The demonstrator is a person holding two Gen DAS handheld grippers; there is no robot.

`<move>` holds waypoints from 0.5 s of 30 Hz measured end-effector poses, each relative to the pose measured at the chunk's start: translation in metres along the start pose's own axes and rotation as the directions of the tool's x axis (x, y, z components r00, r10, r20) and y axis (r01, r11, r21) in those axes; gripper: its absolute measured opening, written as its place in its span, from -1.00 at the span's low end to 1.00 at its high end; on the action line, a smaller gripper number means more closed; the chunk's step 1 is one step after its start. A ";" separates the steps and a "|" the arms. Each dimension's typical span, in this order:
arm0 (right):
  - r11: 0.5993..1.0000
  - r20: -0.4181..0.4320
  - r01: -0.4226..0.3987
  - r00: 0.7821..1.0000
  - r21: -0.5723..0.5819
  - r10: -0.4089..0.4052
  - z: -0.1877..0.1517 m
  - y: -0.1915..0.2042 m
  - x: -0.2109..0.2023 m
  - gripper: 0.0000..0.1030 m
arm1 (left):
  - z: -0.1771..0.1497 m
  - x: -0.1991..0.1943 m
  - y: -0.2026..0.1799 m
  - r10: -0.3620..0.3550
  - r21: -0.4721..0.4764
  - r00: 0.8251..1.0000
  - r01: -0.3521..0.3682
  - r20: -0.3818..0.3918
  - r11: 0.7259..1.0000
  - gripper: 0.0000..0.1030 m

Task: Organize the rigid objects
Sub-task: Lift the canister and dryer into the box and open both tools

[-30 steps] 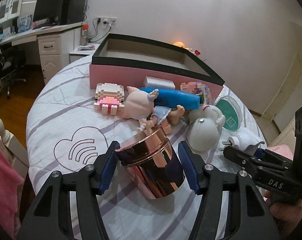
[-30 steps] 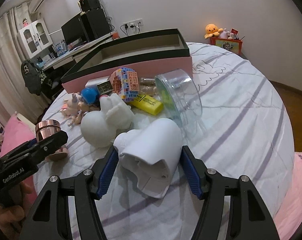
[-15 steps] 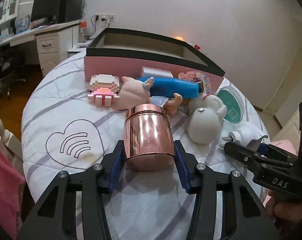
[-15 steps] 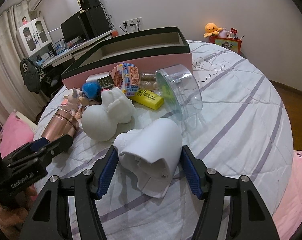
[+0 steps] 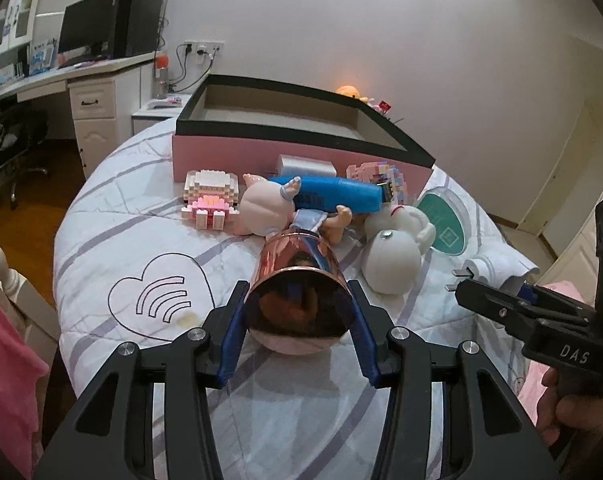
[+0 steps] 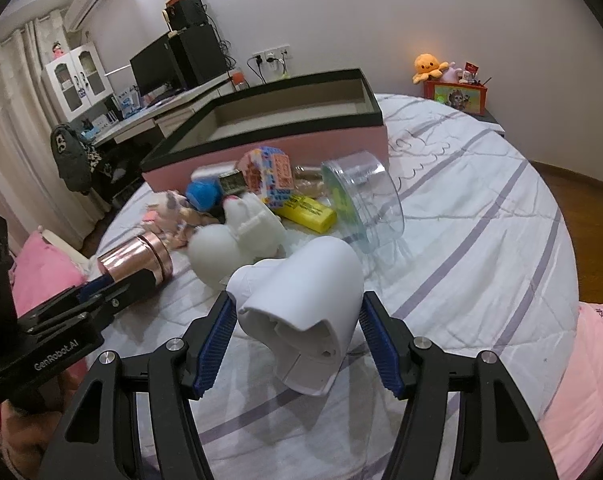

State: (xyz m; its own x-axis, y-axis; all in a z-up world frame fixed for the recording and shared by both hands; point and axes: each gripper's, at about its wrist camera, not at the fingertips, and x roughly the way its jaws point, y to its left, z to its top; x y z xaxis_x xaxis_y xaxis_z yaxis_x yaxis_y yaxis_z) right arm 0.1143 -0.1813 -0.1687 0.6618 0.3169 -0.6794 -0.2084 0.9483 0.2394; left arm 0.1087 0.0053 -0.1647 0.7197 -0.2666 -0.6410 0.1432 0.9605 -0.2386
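Observation:
My left gripper [image 5: 297, 320] is shut on a rose-gold metal jar [image 5: 299, 284], lifted and tipped so its base faces the camera; the jar also shows in the right wrist view [image 6: 135, 260]. My right gripper [image 6: 297, 328] is shut on a white plastic plug adapter [image 6: 305, 296], held just above the bed. An open pink box with a black rim [image 5: 301, 152] stands beyond the pile of toys; it also shows in the right wrist view [image 6: 293, 120].
On the bed lie a pink brick model [image 5: 211, 194], a baby doll [image 5: 269, 208], a blue tube [image 5: 337, 196], a white rabbit figure [image 5: 393, 256], a colourful brick house [image 6: 267, 176], a yellow block [image 6: 309, 212] and a clear round container [image 6: 361, 196]. A desk [image 5: 89, 92] stands far left.
My left gripper has closed on the jar, lifted it off the bed and tipped it until its base faces the camera. The right gripper has kept hold of the adapter and barely moved.

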 end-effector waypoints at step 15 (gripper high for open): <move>1.000 0.023 -0.009 1.000 -0.008 0.009 0.007 0.006 -0.010 0.24 | 0.016 -0.011 -0.004 -0.007 0.015 0.999 0.006 0.041 1.000 -0.07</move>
State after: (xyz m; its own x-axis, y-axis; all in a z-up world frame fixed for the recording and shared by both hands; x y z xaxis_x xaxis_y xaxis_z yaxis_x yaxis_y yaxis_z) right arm 0.1116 -0.1786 -0.1554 0.6761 0.3250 -0.6613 -0.2202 0.9456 0.2395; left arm 0.1108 0.0053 -0.1452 0.7461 -0.2695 -0.6089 0.1579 0.9599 -0.2315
